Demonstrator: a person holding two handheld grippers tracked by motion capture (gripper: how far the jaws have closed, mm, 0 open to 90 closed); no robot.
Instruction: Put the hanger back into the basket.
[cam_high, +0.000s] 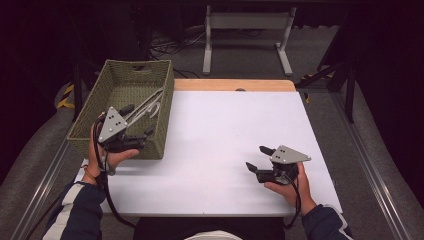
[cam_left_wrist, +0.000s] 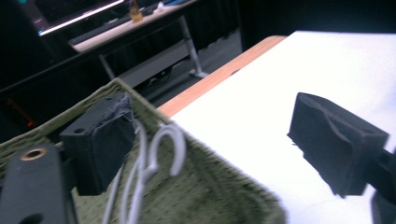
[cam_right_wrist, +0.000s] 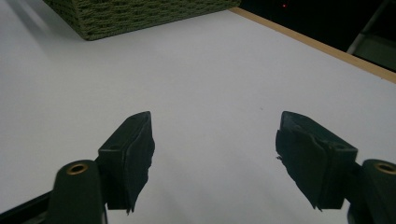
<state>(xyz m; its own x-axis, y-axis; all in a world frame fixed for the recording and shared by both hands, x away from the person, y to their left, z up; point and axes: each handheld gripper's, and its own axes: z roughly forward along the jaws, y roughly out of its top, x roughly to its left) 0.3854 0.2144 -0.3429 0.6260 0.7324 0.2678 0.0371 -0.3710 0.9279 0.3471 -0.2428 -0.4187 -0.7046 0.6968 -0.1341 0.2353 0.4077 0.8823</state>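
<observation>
Green woven basket is seen at table's left edge; white hanger lies inside. Left gripper is held wide over the basket's rim, beside the hanger. Right gripper is held wide above white tabletop, well apart.

No text, label, brand, number or sign can be read anywhere in these views. The yellow-and-black hazard striping seen on the floor at the far left, beside the basket, carries no lettering (a pattern, nothing more).
</observation>
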